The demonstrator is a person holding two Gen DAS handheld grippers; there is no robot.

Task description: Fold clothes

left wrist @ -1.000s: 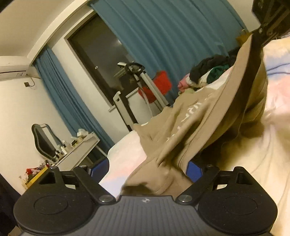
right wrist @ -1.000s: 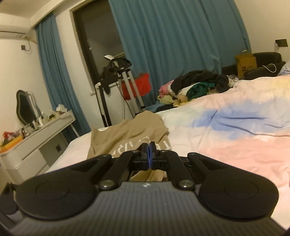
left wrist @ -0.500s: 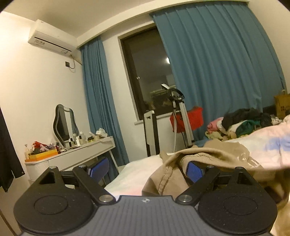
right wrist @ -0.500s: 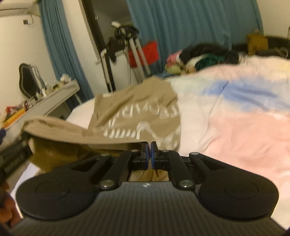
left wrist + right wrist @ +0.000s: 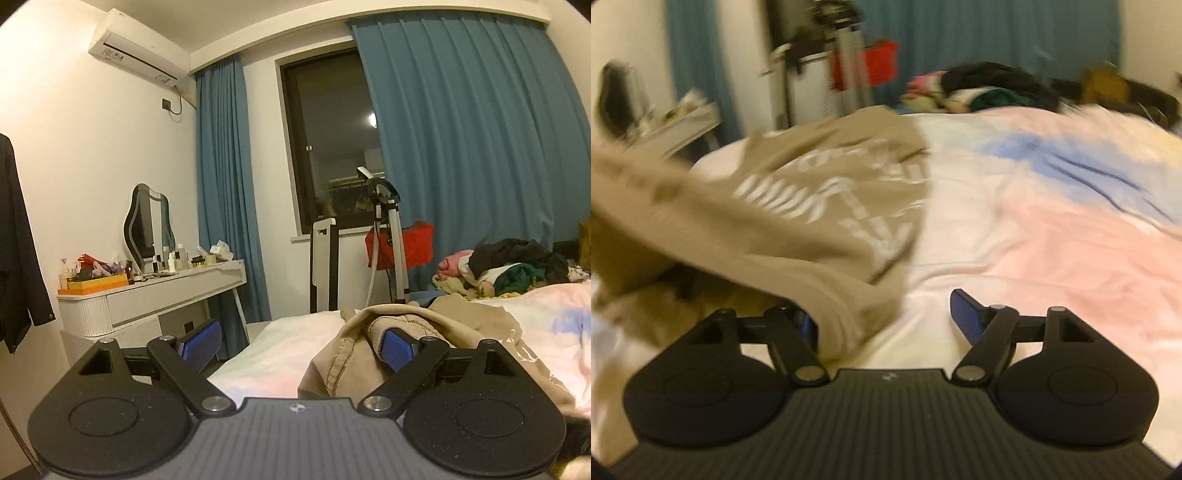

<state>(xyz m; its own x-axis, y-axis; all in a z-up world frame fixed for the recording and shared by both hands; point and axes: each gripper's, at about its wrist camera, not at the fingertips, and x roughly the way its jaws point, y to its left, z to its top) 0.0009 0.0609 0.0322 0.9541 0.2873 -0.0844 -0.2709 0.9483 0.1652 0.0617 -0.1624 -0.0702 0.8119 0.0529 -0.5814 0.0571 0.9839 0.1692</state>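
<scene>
A tan garment with white lettering (image 5: 827, 199) lies folded over on the pastel bedspread (image 5: 1052, 229). In the right wrist view my right gripper (image 5: 886, 317) is open; a fold of the tan cloth drapes over its left finger (image 5: 805, 325), and the right finger (image 5: 967, 314) is bare. In the left wrist view my left gripper (image 5: 299, 343) is open; the bunched tan garment (image 5: 369, 339) lies against its right finger (image 5: 397, 349), and its left finger (image 5: 201, 343) is free. The right wrist view is blurred.
A pile of mixed clothes (image 5: 509, 266) lies at the far side of the bed. A white dressing table (image 5: 155, 299) with a mirror and bottles stands on the left. A tripod stand (image 5: 384, 243) and blue curtains (image 5: 461, 155) are by the window.
My right gripper has opened and let go of the tan garment's edge. The garment has dropped onto the bed. My left gripper has levelled out and stays open.
</scene>
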